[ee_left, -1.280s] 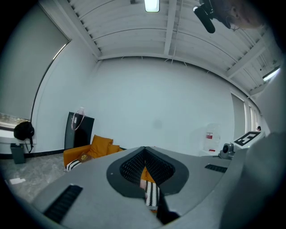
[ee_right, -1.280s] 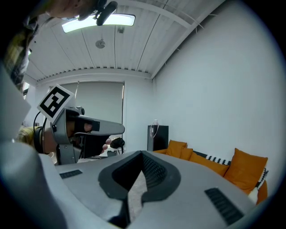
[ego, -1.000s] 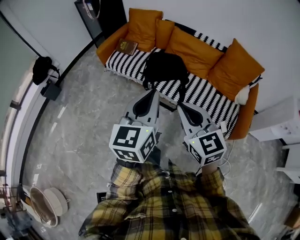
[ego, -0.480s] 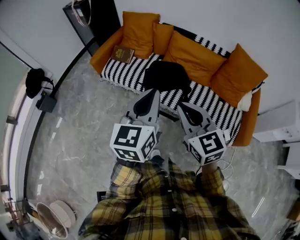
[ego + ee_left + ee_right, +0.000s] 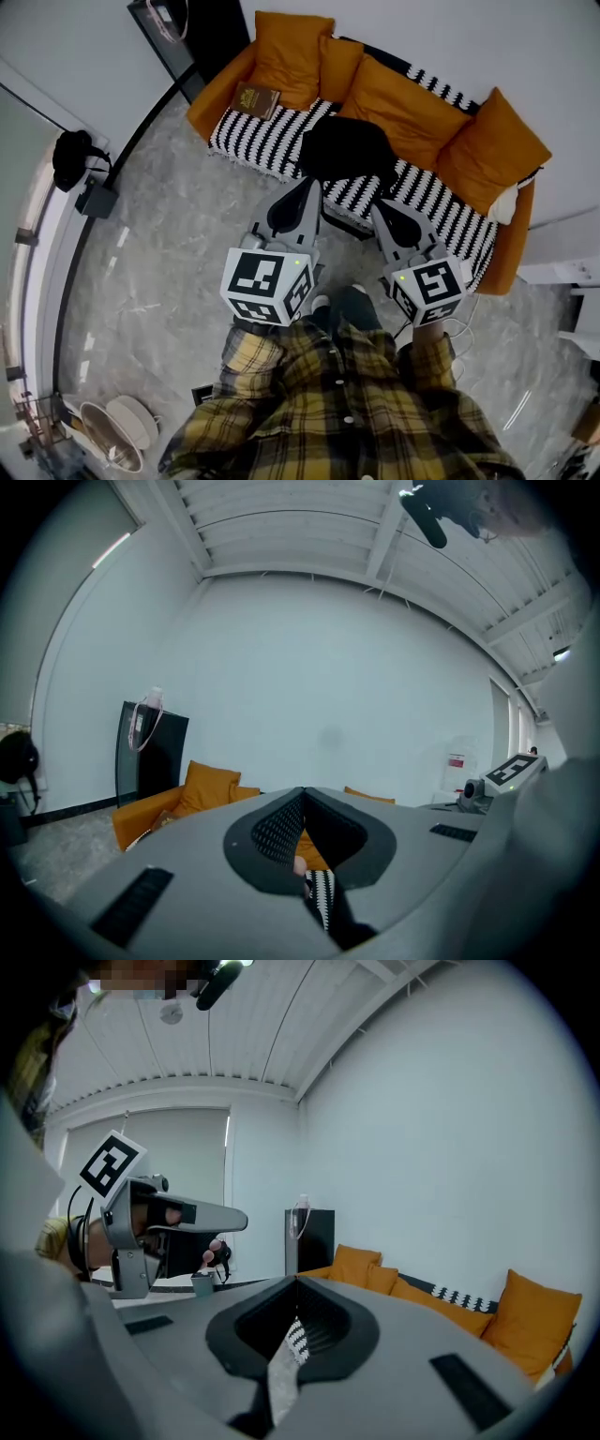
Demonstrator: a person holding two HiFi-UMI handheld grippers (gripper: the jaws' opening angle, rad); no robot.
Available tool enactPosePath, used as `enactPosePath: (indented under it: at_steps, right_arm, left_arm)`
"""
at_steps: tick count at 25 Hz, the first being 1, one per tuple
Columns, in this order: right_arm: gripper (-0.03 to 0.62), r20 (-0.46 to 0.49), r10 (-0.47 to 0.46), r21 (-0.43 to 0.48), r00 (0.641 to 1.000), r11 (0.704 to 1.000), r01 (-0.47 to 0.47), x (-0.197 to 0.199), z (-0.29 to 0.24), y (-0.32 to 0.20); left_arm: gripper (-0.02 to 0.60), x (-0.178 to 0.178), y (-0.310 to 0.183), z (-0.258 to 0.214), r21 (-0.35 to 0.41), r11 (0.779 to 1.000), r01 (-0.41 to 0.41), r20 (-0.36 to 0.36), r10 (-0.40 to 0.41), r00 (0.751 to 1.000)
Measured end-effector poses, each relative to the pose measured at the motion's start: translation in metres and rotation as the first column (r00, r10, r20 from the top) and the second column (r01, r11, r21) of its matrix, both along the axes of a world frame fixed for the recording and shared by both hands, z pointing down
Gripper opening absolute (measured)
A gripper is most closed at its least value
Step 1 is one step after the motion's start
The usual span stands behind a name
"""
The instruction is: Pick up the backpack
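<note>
A black backpack point(image 5: 345, 150) lies on the seat of an orange sofa point(image 5: 221, 92) covered with a black-and-white striped throw point(image 5: 264, 141). In the head view both grippers point at the sofa from just in front of it. My left gripper point(image 5: 311, 182) is shut and empty, its tip at the sofa's front edge just below the backpack's left side. My right gripper point(image 5: 382, 203) is shut and empty too, its tip over the striped throw just below the backpack's right side. In each gripper view the jaws of the left gripper point(image 5: 302, 791) and the right gripper point(image 5: 296, 1281) meet with nothing between them.
Several orange cushions point(image 5: 409, 99) line the sofa's back, and a brown book point(image 5: 256, 99) lies at its left end. A black cabinet point(image 5: 178, 23) stands left of the sofa. White furniture point(image 5: 562, 246) is at the right, a dark object point(image 5: 73, 155) by the left wall, a basket point(image 5: 112, 442) lower left.
Both grippers have moved forward to the sofa, still shut. The backpack and sofa now sit closer, with the tips at the sofa's front edge.
</note>
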State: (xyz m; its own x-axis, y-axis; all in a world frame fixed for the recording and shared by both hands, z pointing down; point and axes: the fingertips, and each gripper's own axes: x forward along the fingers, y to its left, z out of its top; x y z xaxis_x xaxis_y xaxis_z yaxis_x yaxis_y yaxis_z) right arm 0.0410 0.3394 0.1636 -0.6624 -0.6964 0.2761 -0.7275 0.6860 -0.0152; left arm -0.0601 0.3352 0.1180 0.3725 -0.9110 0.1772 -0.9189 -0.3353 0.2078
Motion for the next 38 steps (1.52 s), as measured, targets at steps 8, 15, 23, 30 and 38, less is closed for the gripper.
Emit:
enactPosePath:
  at_steps: [8,15,23,30,38]
  right_arm:
    - [0.015,-0.008,-0.023,-0.030,1.000,0.999,0.022,-0.007,0.019,-0.035]
    - [0.017,-0.002,-0.024,-0.039,1.000,0.999,0.024,-0.014,0.020,-0.109]
    - [0.016,-0.003,-0.041,-0.069,0.999,0.997,0.040,-0.008,0.020,-0.211]
    - [0.015,0.005,-0.039,-0.082,0.999,0.996,0.039,0.004,0.022,-0.280]
    - [0.017,0.000,-0.030,-0.076,1.000,0.997,0.030,0.014,0.022,-0.336]
  left_arm:
    - [0.018,-0.007,-0.034,0.012,-0.002,1.000,0.019,0.003,-0.019,1.000]
    - [0.018,-0.016,-0.106,0.014,-0.015,0.999,0.032,0.009,-0.032,0.999]
    - [0.018,-0.010,-0.208,0.011,-0.031,0.998,0.053,0.004,-0.053,0.999]
    - [0.018,0.007,-0.283,0.005,-0.026,0.999,0.032,0.025,-0.032,0.999]
    - [0.018,0.021,-0.338,0.009,-0.027,1.000,0.008,0.026,-0.008,1.000]
